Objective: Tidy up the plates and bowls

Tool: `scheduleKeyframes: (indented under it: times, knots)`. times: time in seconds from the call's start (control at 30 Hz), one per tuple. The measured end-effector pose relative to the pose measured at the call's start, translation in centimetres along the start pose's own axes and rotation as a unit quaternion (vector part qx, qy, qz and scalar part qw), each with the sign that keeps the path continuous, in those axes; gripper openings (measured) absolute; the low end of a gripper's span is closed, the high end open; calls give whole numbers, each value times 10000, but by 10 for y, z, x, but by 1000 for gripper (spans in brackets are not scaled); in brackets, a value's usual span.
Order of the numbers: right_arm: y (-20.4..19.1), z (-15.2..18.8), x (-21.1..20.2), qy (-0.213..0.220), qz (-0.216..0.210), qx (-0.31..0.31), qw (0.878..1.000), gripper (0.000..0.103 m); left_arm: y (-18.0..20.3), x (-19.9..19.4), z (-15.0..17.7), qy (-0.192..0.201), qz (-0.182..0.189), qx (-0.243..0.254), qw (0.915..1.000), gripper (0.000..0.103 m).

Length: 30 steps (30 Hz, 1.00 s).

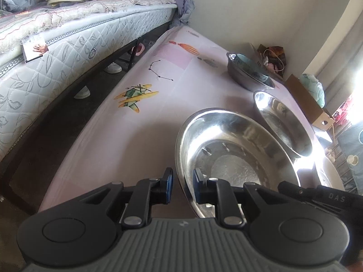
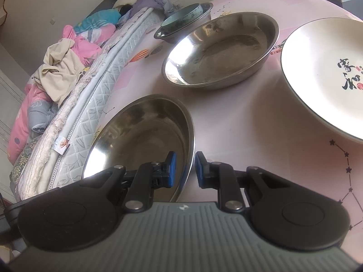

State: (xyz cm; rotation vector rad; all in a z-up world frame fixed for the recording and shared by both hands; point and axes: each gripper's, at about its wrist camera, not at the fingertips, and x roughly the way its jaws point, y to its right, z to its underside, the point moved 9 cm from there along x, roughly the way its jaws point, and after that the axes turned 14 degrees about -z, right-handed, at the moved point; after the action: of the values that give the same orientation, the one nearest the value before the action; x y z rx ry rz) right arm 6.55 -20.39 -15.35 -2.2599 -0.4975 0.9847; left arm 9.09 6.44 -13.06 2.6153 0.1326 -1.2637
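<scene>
A large steel basin [image 1: 226,149] sits on the pink tablecloth [image 1: 158,113]. My left gripper [image 1: 182,188] straddles its near left rim, jaws open with a gap each side of the rim. My right gripper [image 2: 185,170] straddles the same basin's [image 2: 140,133] opposite rim, jaws also open around it. A second steel dish [image 2: 220,52] lies beyond, also in the left wrist view [image 1: 281,122]. A far steel bowl [image 2: 181,22] holds a pale blue bowl [image 2: 183,14]. A white plate [image 2: 326,72] with black calligraphy lies to the right.
A bed with a quilted mattress [image 1: 56,52] and piled clothes [image 2: 61,68] runs along the table's left side. Shoes [image 1: 82,93] sit under it. A cardboard box [image 1: 308,104] and bags [image 1: 274,59] stand by the wall past the table.
</scene>
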Motion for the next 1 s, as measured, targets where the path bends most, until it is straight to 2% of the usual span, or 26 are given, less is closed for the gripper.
scheduleKeyframes:
  times: [1.0]
  knots:
    - [-2,-4,5,80,187,-227,9995,14,11,1,-5,213,-314,353,9987,17]
